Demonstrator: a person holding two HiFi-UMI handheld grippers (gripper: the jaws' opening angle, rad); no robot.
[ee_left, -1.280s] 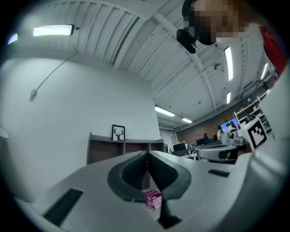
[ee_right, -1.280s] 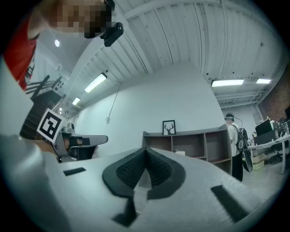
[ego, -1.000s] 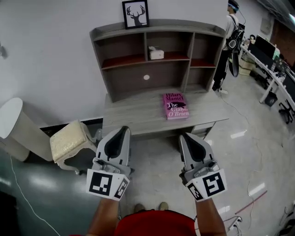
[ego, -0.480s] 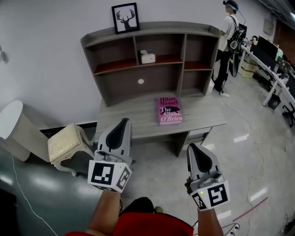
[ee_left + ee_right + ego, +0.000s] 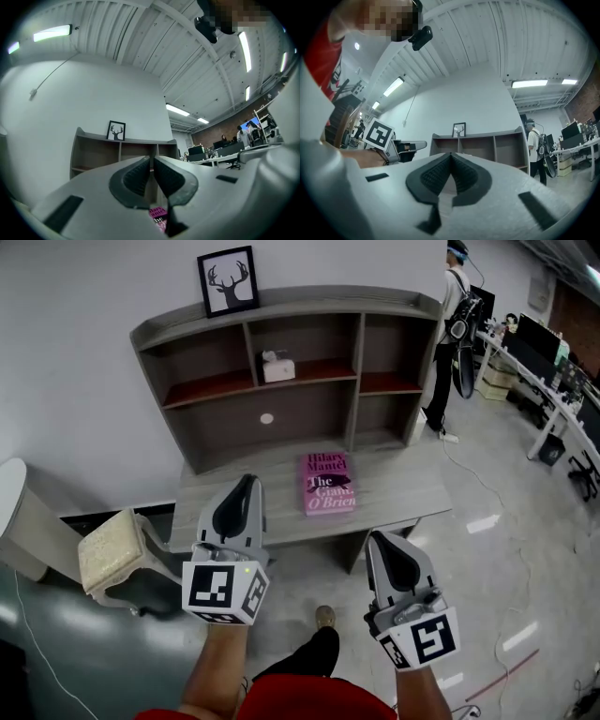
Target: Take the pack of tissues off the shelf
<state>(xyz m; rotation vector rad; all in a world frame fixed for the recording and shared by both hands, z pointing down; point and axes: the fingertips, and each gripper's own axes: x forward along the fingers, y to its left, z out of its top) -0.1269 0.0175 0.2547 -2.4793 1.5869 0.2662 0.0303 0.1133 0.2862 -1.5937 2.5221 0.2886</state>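
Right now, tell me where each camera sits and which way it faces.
Head view: on the person's head, facing steeply down at the desk and the shelf holding the pack of tissues; forearms, left tool and right tool show.
Left gripper view: rides the left tool, looks along its shut jaws toward the shelf and deer picture.
Right gripper view: rides the right tool, looks along its shut jaws at the shelf; the left tool's marker cube shows at left.
Shared: all three see the shelf and deer picture.

wall (image 5: 84,352): white | floor (image 5: 525,549): glossy grey | furniture: grey shelf (image 5: 216,423) on desk (image 5: 394,488), cream chair (image 5: 108,554) | light: ceiling strips (image 5: 52,33)
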